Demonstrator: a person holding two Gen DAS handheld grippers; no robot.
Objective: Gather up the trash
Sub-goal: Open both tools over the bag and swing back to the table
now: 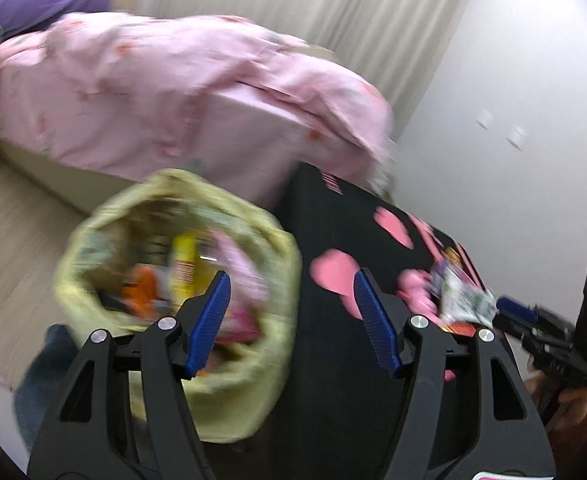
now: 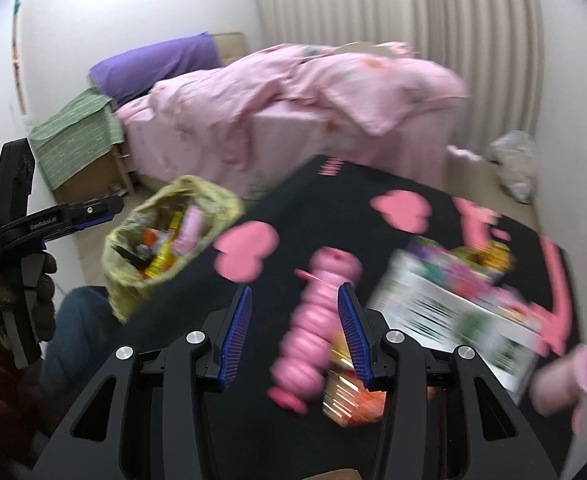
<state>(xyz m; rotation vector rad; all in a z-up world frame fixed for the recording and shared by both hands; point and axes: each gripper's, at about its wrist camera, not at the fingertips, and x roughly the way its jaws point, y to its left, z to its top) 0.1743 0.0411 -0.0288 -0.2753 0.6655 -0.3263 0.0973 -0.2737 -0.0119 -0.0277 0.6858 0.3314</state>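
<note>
A yellow-green trash bag [image 1: 173, 264] stands open beside the black table [image 1: 333, 220], with bright wrappers inside. My left gripper [image 1: 292, 276] is open and empty, over the bag's rim and the table edge. My right gripper [image 2: 295, 289] is open above the table; a pink ribbed bottle [image 2: 313, 320] lies below, between its fingers in the picture, and the pads do not press it. A white printed package [image 2: 453, 312], an orange-yellow wrapper [image 2: 349, 392] and a pink cylinder [image 2: 573, 376] lie to the right. The trash bag [image 2: 165, 236] and the left gripper [image 2: 105, 212] appear at the left. Both views are blurred.
A bed with a pink quilt [image 1: 173, 92] and a purple pillow [image 2: 157, 64] fills the background. A green-covered nightstand [image 2: 81, 136] stands by the wall. A white plastic bag [image 2: 513, 168] lies on the floor near the curtain. A jeans-clad leg [image 2: 77, 320] is beside the trash bag.
</note>
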